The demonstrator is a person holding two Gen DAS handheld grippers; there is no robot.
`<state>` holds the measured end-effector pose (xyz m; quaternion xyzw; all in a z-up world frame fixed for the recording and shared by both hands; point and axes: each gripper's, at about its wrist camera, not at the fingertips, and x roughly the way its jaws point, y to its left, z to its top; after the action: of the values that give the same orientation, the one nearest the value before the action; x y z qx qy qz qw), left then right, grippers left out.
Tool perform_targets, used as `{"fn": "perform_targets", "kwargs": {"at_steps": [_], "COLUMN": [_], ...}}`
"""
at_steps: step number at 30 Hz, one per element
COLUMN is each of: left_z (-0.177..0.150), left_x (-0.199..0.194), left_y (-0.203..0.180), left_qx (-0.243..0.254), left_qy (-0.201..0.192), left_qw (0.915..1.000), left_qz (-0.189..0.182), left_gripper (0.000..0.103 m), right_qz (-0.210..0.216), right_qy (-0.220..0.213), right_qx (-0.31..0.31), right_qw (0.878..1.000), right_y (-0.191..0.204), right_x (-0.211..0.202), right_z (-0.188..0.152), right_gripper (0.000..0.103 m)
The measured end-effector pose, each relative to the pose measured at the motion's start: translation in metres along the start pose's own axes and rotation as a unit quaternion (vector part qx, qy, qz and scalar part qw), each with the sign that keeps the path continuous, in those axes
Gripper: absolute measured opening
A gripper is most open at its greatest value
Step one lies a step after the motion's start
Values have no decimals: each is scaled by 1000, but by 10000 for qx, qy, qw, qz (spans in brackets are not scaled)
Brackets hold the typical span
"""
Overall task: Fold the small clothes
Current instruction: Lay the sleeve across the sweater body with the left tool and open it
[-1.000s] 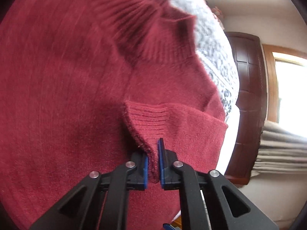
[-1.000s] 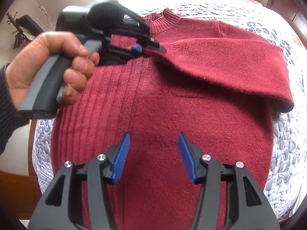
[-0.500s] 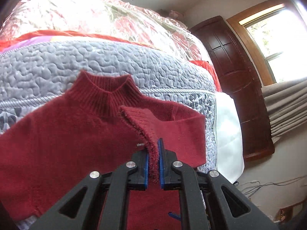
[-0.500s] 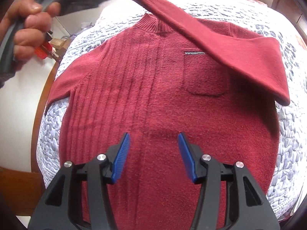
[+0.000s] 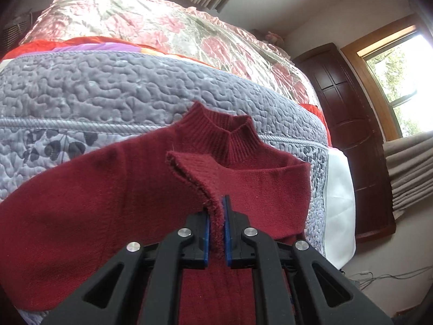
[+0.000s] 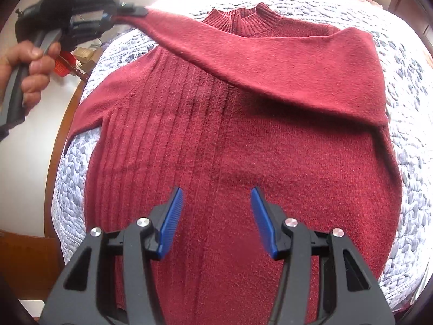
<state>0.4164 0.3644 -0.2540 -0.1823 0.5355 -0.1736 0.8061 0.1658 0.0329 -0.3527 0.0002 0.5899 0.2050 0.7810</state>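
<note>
A dark red knitted sweater point(image 6: 243, 146) lies face up on a grey quilted bedspread point(image 6: 406, 62), collar point(image 6: 240, 19) at the far end. Its right sleeve point(image 6: 284, 62) is drawn diagonally across the chest toward the upper left. My left gripper point(image 5: 222, 216) is shut on the ribbed sleeve cuff point(image 5: 194, 170); in the right wrist view that left gripper point(image 6: 130, 13) holds the cuff above the bed's left side. My right gripper point(image 6: 216, 216) hovers open over the sweater's lower middle with nothing between its blue pads.
A floral cover point(image 5: 167, 27) lies beyond the grey bedspread. A dark wooden door point(image 5: 349, 113) and a window point(image 5: 397, 75) stand to the right. The bed's wooden edge point(image 6: 58, 135) curves along the left, with floor and small items beyond. A hand point(image 6: 29, 67) grips the left tool.
The left gripper has carried the cuff up and leftward off the chest, stretching the sleeve taut across the sweater. The right gripper has stayed open in place.
</note>
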Motion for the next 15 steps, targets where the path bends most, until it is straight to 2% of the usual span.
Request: {"fn": "perform_targets", "kwargs": {"at_steps": [8,15], "left_z": [-18,-44], "left_x": [-10,22], "left_y": [37,81], "left_qx": [-328,-661], "left_qy": [-121,171], "left_qw": [9994,9975], "left_qz": [65,179], "left_gripper": [8,8], "right_qz": [-21,-21], "right_qy": [34,46], "right_qx": [32,26], "right_qw": [10000,10000], "right_y": [-3,-1], "right_x": [1,4], "right_z": [0,0], "right_gripper": [52,52]}}
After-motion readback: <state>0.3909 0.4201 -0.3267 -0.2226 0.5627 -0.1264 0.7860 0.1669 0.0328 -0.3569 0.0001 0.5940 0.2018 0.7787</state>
